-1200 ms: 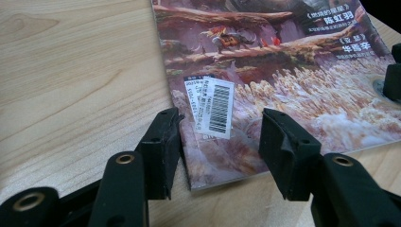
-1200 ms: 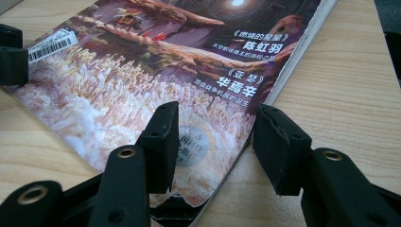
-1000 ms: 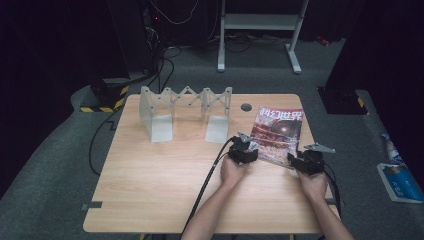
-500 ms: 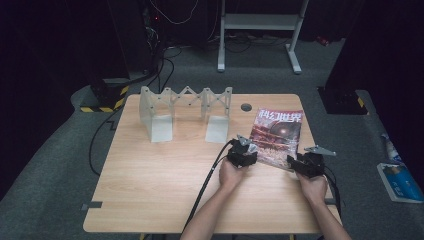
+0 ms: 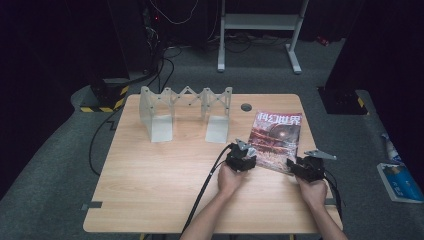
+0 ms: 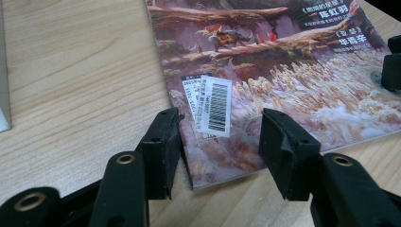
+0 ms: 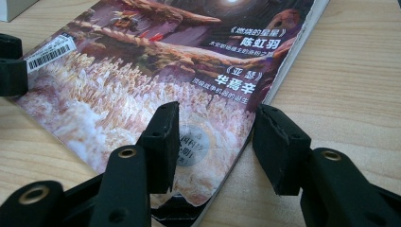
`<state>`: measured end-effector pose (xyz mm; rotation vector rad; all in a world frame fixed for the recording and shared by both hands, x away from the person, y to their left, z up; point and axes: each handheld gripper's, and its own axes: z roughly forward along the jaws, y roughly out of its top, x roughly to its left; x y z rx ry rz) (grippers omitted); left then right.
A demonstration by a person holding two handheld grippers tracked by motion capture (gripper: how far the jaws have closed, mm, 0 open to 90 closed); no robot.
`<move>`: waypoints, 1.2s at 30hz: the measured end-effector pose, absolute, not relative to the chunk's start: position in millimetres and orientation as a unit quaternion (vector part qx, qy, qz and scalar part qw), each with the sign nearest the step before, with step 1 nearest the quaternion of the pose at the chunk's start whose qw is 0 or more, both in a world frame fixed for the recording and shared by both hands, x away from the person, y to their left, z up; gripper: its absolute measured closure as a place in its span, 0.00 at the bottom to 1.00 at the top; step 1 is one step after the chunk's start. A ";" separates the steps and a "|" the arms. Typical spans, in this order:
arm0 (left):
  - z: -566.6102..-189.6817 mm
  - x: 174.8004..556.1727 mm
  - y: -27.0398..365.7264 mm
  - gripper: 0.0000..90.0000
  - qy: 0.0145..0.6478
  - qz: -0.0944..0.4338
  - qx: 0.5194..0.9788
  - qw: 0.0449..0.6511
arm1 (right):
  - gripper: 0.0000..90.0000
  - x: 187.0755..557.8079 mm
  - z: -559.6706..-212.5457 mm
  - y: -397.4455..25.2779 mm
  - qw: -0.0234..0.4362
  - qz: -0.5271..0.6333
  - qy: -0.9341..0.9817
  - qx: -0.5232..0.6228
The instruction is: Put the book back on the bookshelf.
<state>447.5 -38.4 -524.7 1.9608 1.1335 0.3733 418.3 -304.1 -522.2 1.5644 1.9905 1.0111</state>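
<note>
A: What lies on the table (image 5: pixel 150 190)?

B: A magazine (image 5: pixel 276 137) lies flat, cover up, near the right edge, a little turned so its near end leans toward the table's middle. Toward the far edge stands a grey folding rack (image 5: pixel 185 112), well apart from the magazine. A small dark disc (image 5: pixel 245 107) sits between the rack and the magazine's far end.

A: Where are the grippers?

B: Both are at the magazine's near end. The left gripper (image 6: pixel 220 137) sits at the near left corner, by a white barcode sticker (image 6: pixel 213 110). The right gripper (image 7: pixel 215 142) sits at the near right corner, above a round silver sticker (image 7: pixel 191 144). In the high view, each hand holds its gripper low over the table.

A: How do the jaws stand?

B: Both pairs are spread. The left jaws straddle the corner: one over bare wood just beside the cover's side, the other over the cover. The right jaws likewise bracket their corner, one above the cover and one past its edge over wood. Neither pair pinches anything yet.

A: Why that placement?

B: Likely to take the magazine by two corners at once, so it lifts level without flopping. A thin cover lying flat gives little to catch, so the corners are the easiest places for a jaw to slip under.
</note>
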 end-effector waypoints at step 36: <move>-524.4 405.5 -17.1 0.59 0.434 0.137 0.789 0.413 | 0.58 382.7 -524.5 -297.5 0.201 0.378 0.728 0.535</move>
